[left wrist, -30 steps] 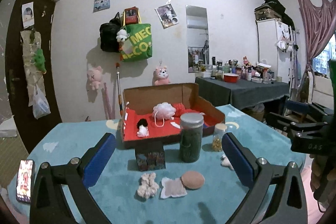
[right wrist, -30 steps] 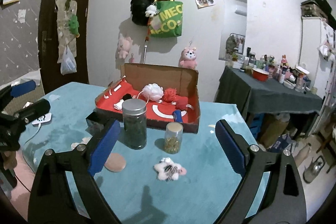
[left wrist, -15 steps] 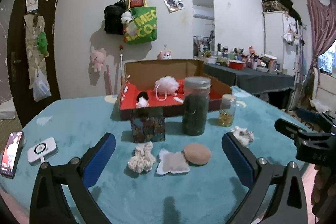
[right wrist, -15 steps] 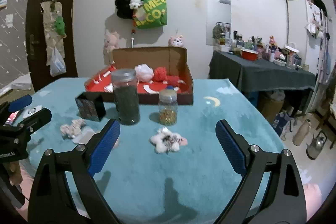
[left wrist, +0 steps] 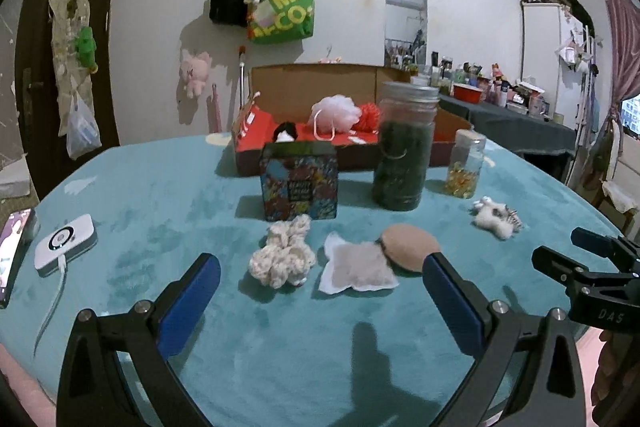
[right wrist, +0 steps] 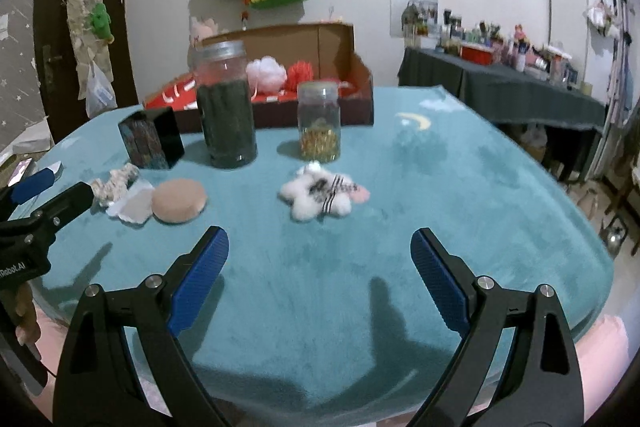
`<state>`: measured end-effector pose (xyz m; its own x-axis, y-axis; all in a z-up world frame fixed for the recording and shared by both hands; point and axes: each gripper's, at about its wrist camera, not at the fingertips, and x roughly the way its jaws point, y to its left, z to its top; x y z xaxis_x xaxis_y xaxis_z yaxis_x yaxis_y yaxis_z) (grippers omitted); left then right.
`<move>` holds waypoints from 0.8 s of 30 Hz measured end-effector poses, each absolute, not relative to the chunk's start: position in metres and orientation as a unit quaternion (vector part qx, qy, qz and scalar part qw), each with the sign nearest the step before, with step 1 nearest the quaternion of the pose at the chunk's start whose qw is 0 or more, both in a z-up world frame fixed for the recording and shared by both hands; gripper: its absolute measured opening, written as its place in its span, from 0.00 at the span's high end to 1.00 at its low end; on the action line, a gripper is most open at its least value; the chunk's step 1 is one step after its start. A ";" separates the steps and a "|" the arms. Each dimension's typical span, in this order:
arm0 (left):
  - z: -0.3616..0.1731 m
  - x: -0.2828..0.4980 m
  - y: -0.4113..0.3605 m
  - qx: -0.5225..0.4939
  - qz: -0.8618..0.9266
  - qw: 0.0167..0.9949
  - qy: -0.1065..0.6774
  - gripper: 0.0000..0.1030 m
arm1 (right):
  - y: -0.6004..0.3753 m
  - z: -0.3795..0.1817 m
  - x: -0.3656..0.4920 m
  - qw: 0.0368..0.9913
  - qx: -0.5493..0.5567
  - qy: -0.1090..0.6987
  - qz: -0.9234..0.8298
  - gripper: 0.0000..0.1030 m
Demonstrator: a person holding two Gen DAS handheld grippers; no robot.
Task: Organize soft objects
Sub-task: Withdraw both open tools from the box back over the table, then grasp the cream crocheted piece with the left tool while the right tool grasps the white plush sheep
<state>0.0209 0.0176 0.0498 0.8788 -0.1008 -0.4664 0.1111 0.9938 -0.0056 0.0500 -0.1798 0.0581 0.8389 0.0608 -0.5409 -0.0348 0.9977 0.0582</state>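
On the teal tablecloth lie a cream knitted scrunchie (left wrist: 283,254), a flat grey-white pad (left wrist: 357,267), a round tan puff (left wrist: 409,247) and a white fluffy star toy (left wrist: 496,217). My left gripper (left wrist: 320,287) is open and empty, just short of the scrunchie and pad. My right gripper (right wrist: 319,259) is open and empty, low over the cloth in front of the star toy (right wrist: 320,193). The puff (right wrist: 179,200) lies to its left. An open cardboard box (left wrist: 316,83) with a red inside holds a pink mesh sponge (left wrist: 335,111) and a red one (left wrist: 369,115).
A tall dark-filled jar (left wrist: 403,147), a small jar of yellow bits (left wrist: 466,163) and a patterned box (left wrist: 299,179) stand between the soft things and the cardboard box. A white power bank (left wrist: 64,239) and phone (left wrist: 12,259) lie at far left. The right gripper shows in the left view (left wrist: 592,267).
Both grippers have dropped lower and come closer to the table. The soft things now appear larger and nearer to the open jaws.
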 end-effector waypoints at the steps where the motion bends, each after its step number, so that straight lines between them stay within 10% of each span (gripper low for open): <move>1: 0.049 0.023 0.020 0.010 -0.053 0.968 0.244 0.00 | -0.180 0.056 0.052 0.958 0.023 0.286 0.025 0.09; 13: 0.056 0.059 0.046 -0.006 -0.050 0.956 0.291 0.02 | -0.181 0.054 0.089 0.945 0.028 0.325 0.038 0.09; 24: 0.047 0.106 0.049 0.014 -0.090 0.918 0.385 0.31 | -0.182 0.055 0.148 0.915 0.006 0.399 0.058 0.10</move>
<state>0.1059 0.0494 0.0468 0.6874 -0.1542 -0.7097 0.1755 0.9835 -0.0437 0.1478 -0.1824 0.0552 0.6755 0.1110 -0.7289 -0.1020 0.9932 0.0567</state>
